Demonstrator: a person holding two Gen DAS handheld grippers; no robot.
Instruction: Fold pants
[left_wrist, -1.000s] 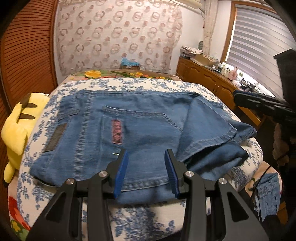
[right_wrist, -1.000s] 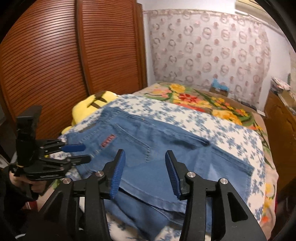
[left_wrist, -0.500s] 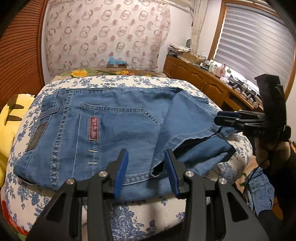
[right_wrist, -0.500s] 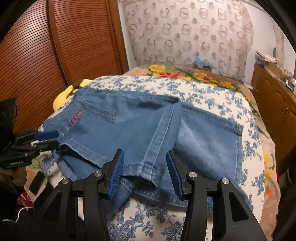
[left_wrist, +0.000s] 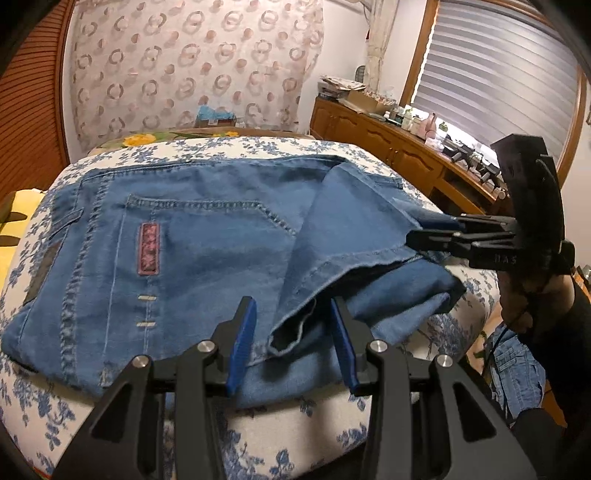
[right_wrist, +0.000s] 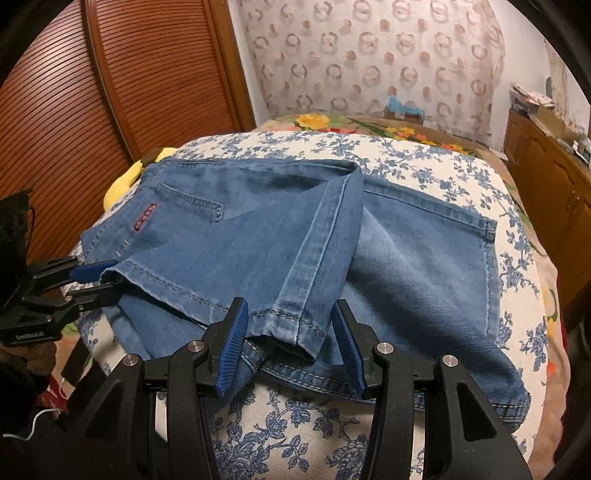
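Blue jeans (left_wrist: 203, 258) lie on a bed with a blue-flowered cover (left_wrist: 295, 435), one leg folded back over the seat and its hem toward me. My left gripper (left_wrist: 291, 314) is open, its blue pads on either side of the hem's left corner without pressing it. From the right wrist view the jeans (right_wrist: 258, 229) show the same fold, and my right gripper (right_wrist: 290, 314) stands open astride the hem's right corner. Each gripper shows in the other's view: the right gripper (left_wrist: 436, 236) at the hem's far end, the left gripper (right_wrist: 96, 277) at the left.
A yellow plush toy (right_wrist: 122, 181) lies against the bed's left side by brown slatted doors (right_wrist: 74, 129). A wooden sideboard (left_wrist: 388, 155) with clutter runs along the right under a window blind. More denim (left_wrist: 517, 373) lies low on the right, and a person's hand (left_wrist: 532, 295) holds the right gripper.
Both grippers have come in toward the folded leg's hem, the right one dropping noticeably. The hem corners now sit between their jaws. The jaw gaps look unchanged.
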